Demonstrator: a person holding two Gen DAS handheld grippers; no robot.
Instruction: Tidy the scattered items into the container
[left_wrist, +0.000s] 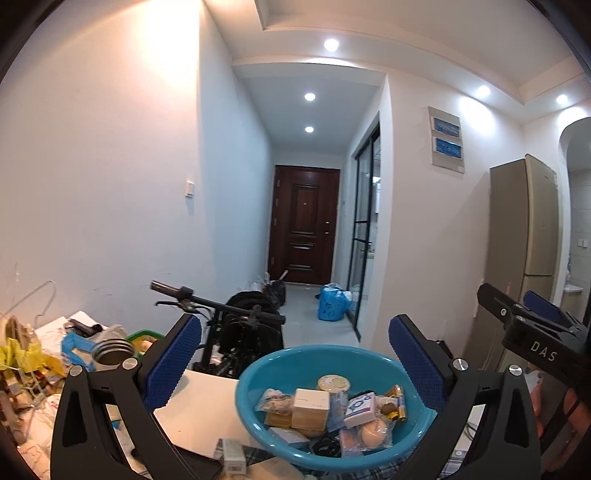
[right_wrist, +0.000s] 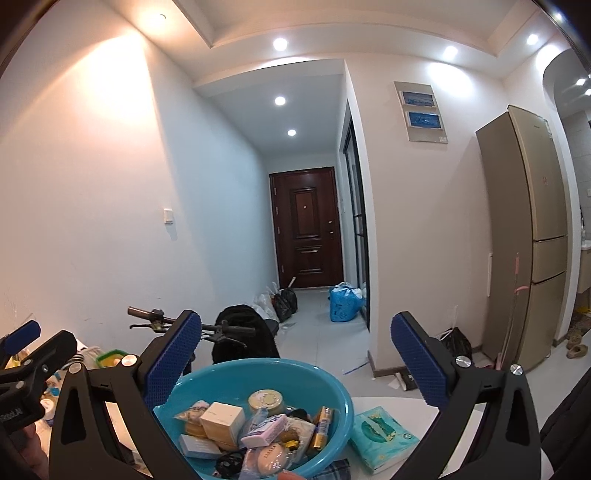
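Note:
A turquoise plastic basin (left_wrist: 280, 365) (right_wrist: 236, 373) stands on the table, filled with several small items: a cream box (left_wrist: 311, 404) (right_wrist: 222, 417), a round tin (left_wrist: 333, 383) (right_wrist: 266, 401), gold batteries (left_wrist: 398, 402) (right_wrist: 321, 424) and sachets. My left gripper (left_wrist: 295, 365) hovers open above and behind the basin, nothing between its blue pads (left_wrist: 173, 365). My right gripper (right_wrist: 295, 363) is also open and empty, over the basin's right side. Each gripper shows at the other view's edge, the right gripper (left_wrist: 528, 325) and the left gripper (right_wrist: 22, 354).
A green tissue pack (right_wrist: 382, 441) lies right of the basin on the white table (left_wrist: 199, 410). Cluttered jars, bags and a hanger (left_wrist: 33, 306) fill the left. A small white box (left_wrist: 233, 456) sits at the front. A bicycle handlebar (left_wrist: 207, 301) is behind the table; a fridge (right_wrist: 524, 236) stands right.

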